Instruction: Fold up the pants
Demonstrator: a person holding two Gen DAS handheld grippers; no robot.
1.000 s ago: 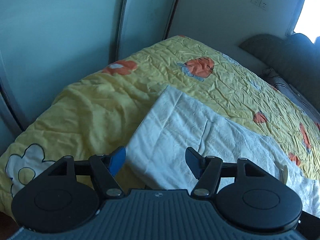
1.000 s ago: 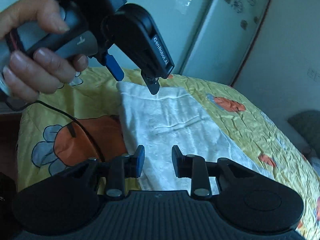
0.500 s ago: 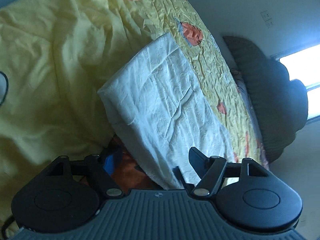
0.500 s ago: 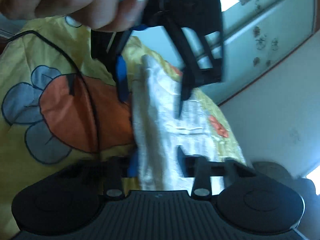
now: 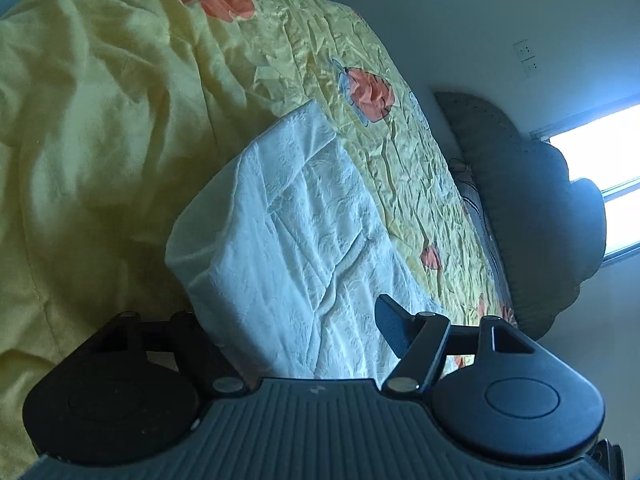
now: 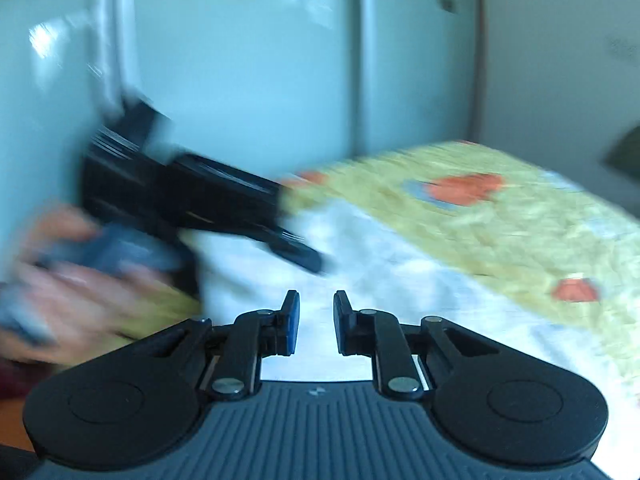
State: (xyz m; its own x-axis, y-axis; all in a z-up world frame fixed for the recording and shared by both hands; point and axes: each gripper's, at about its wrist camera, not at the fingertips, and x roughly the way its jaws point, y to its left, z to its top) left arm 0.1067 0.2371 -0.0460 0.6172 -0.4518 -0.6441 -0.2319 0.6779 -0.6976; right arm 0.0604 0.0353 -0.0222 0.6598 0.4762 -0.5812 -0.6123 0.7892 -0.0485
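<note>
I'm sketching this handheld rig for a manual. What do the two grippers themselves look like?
Both match: the left gripper and the right gripper have black linkage arms with silver pivot pins, round black discs either side and a ribbed dark grey body. The right gripper's left pad is blue. No sleeve shows.

Your right gripper (image 6: 316, 322) hangs over the near end of the white pants (image 6: 400, 280), jaws narrowly parted after closing in, nothing between them. The pants lie on the yellow bedspread (image 6: 500, 216). Left of the pants, your left hand (image 6: 68, 280) grips the left gripper (image 6: 256, 224), blurred, its tip over the pants' left edge. Behind the bedspread stand pale wardrobe doors (image 6: 260, 72).
</note>
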